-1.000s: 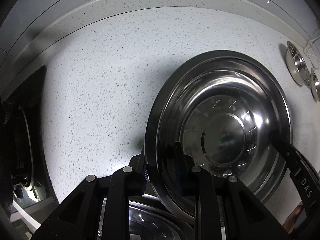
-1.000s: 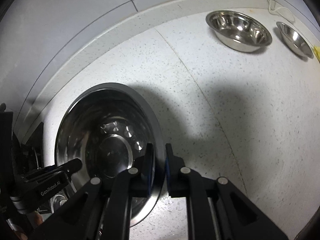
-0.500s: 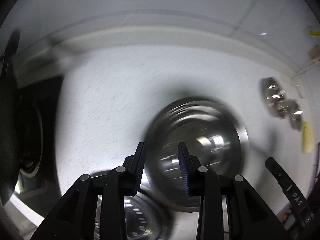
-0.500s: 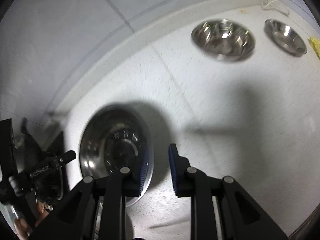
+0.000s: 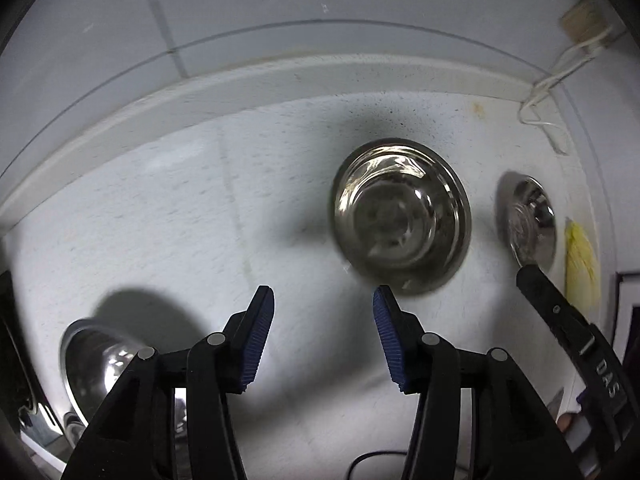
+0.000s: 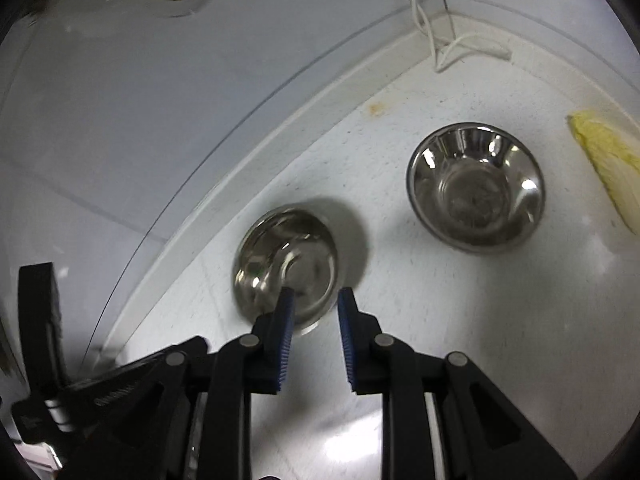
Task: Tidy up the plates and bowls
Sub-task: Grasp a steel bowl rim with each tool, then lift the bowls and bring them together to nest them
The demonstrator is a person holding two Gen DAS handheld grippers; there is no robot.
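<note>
Both grippers hang over the speckled white desk with nothing in them. The left gripper has its jaws spread wide, blue ribbed pads facing each other across bare desk. Take the large steel bowl as the landmark: it sits upright just beyond the left gripper's right jaw tip, not touched. On the far right of that bowl, apart from it, stands the small steel bowl, and beyond that lies a yellow cloth near the desk's edge. Well to the near left of the large bowl, a steel plate lies low in the left view, partly hidden behind the gripper body.

Over to the right wrist view: the right gripper has its jaws parted too, a narrower gap, gripping nothing. The large steel bowl sits right at the jaw tips, its near rim between them or just behind; whether the left tip touches the bowl, I cannot tell through the blur. The small steel bowl stands to its right, clear of it, with the yellow cloth further right. A white cord trails along the back edge behind the bowls.
</note>
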